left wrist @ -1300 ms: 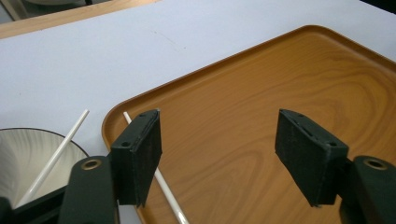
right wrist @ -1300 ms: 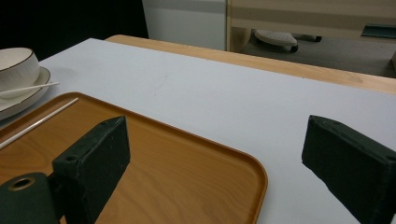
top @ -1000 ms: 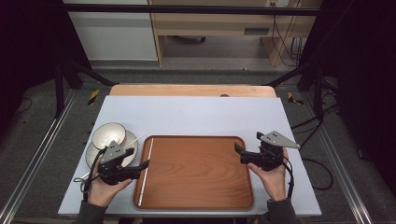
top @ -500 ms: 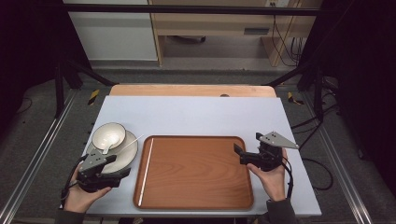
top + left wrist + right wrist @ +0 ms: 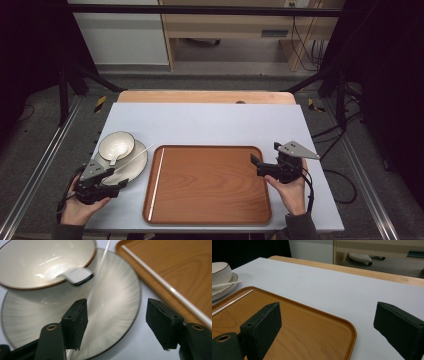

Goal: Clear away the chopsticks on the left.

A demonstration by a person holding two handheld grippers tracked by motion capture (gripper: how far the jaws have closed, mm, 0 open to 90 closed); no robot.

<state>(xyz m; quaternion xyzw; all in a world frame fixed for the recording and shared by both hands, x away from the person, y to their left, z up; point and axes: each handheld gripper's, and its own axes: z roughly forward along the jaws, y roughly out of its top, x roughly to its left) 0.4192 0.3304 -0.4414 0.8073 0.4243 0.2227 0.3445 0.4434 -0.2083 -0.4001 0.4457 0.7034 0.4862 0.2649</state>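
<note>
**Left jaws narrowing over the plate's edge**

The jaws of the left gripper (image 5: pixel 117 325) are standing apart and have just been closing a little; the near rim of the plate (image 5: pixel 117 305) is lying below the gap between them, and the pads are not pressing on anything. A thin white chopstick (image 5: pixel 98 272) is lying across the plate, its near end running down beside the left-hand pad. In the high view the left gripper (image 5: pixel 120 184) is sitting at the plate's (image 5: pixel 137 165) near edge, just beside the tray's left side.

The right gripper's (image 5: pixel 337 327) jaws are standing wide open with nothing between them, hovering over the tray's (image 5: pixel 312 335) right-hand corner and the bare table (image 5: pixel 337 290) beside it. In the high view the right gripper (image 5: pixel 260 161) is resting at the tray's (image 5: pixel 210 185) right rim.

Farther out from the left gripper, a cream bowl (image 5: pixel 37 262) with a brown rim is sitting on the far part of the plate, and a white ceramic spoon (image 5: pixel 72 273) is lying in it with its handle sticking over the bowl's near edge. A second white chopstick (image 5: pixel 156 182) is lying inside the tray along its left rim, well apart from the right gripper. Left of the tray, the plate is touching the table only.
</note>
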